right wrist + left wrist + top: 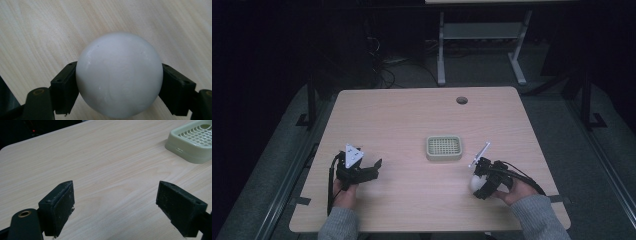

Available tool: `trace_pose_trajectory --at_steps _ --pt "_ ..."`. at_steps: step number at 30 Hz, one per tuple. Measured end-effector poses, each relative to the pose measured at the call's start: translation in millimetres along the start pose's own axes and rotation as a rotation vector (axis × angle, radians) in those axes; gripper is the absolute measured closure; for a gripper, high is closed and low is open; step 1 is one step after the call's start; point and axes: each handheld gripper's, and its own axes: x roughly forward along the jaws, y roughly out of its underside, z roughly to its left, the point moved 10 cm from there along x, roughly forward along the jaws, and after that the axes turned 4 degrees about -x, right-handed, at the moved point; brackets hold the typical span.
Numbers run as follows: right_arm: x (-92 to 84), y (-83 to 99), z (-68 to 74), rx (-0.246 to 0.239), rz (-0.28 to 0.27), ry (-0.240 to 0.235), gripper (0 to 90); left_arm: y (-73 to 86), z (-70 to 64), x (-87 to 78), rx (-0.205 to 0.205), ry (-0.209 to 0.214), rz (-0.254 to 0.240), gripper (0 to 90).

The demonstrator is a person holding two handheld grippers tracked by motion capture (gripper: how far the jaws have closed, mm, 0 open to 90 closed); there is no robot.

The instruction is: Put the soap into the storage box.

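The white ball point(118, 75) sits between the jaws of the right gripper point(482, 184), pinched at its widest part, one black pad against each side. In the right gripper view the ball bulges above and in front of the pads, with pale wood grain behind it, so it is at or just over the surface point(412, 120); whether it rests on the wood or is lifted clear I cannot tell. In the high view it lies at the near right of the surface, close to the person's right hand point(512, 192).

The pale green slotted tray point(444, 147) stands near the middle of the surface, ahead and to the left of the held ball, apart from it. A round ball has no long axis to line up, so what matters, in my judgement, is direction alone: if the tray is the goal, the ball must travel forward and leftward, and the right arm is clearly the nearer one.

The left gripper point(362, 167) hovers at the near left, jaws spread wide with nothing between them, its camera looking across bare wood toward a corner of the tray point(192, 143).
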Motion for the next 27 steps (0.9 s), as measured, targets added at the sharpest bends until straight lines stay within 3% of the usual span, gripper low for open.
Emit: trace_pose_trajectory --at_steps 11,27 --pt "-13.3 -14.8 -5.0 -0.002 -0.042 -0.009 23.4 0.1 -0.3 -0.6 -0.006 0.005 0.002 14.8" --pt "-31.2 -36.0 -13.2 -0.021 -0.054 -0.005 23.5 -0.3 -2.1 -1.0 0.0 0.006 0.0 14.8"
